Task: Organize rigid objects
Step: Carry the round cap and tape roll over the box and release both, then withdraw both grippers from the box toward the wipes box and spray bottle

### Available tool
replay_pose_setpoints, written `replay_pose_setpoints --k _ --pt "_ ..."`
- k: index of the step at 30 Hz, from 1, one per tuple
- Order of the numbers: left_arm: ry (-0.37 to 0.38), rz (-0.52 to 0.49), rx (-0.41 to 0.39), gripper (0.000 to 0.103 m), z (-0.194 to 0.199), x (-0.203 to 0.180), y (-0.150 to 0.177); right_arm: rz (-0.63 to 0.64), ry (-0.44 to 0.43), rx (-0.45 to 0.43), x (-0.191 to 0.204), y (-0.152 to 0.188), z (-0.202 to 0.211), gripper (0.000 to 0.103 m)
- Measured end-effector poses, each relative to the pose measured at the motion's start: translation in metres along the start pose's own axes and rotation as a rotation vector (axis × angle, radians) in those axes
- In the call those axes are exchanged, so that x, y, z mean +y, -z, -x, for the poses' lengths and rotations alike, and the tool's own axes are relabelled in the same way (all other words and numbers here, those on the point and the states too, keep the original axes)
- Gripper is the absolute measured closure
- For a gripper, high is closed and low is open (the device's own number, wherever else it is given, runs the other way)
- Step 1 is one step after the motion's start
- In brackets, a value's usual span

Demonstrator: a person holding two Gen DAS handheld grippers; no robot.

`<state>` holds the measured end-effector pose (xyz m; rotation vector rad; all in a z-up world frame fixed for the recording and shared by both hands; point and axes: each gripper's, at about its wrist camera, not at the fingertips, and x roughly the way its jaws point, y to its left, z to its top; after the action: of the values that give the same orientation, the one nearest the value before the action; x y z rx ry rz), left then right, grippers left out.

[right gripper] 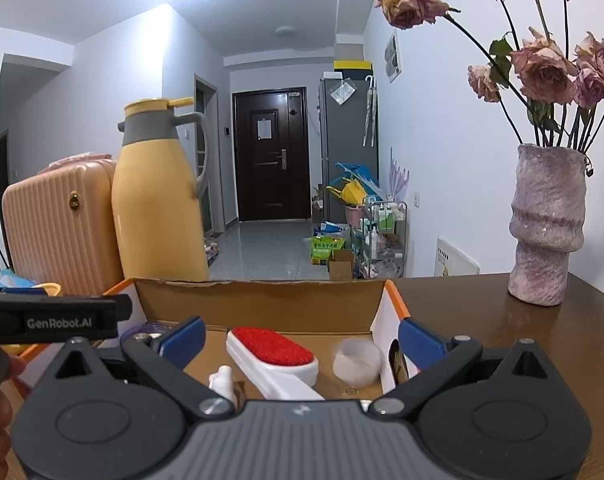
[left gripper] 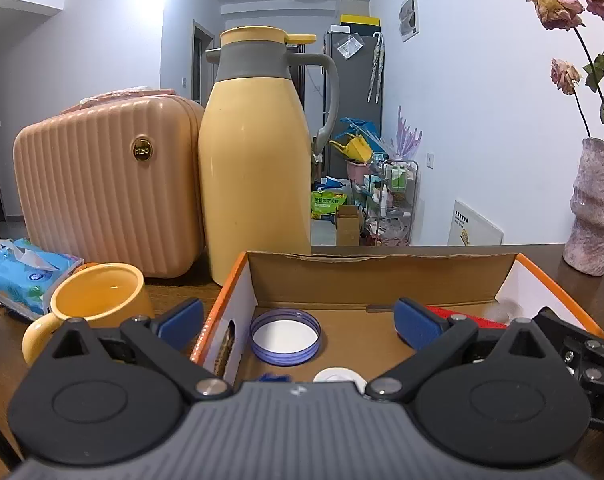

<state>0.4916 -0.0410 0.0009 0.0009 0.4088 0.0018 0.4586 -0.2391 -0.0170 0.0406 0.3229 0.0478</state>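
Corrugated cardboard box (left gripper: 381,280) holding round blue-rimmed lid (left gripper: 285,336) and red-padded brush (right gripper: 274,354); left tool (left gripper: 298,320) and right tool (right gripper: 300,338), both released, angled over box.

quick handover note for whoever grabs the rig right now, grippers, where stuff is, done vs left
Left gripper: jaws wide open, nothing between them, hovering over the left end of the cardboard box.
Right gripper: jaws wide open, empty, over the right end of the box.
In the box: blue-rimmed lid, red-and-white lint brush, small translucent cup, a small white piece near the front.
Outside the box, on the table: yellow mug just left of the box; yellow thermos jug and pink case behind it.
Done: several small items boxed.
Left: probably the mug, if it belongs in the box.
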Motion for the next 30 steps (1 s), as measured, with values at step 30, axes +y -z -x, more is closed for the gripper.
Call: replay_pose_setpoints --k 30 --pt "-0.022 0.075 -0.004 0.0 0.064 0.021 0.033 0.001 0.054 -0.058 -0.021 0.018 0.073 0.0"
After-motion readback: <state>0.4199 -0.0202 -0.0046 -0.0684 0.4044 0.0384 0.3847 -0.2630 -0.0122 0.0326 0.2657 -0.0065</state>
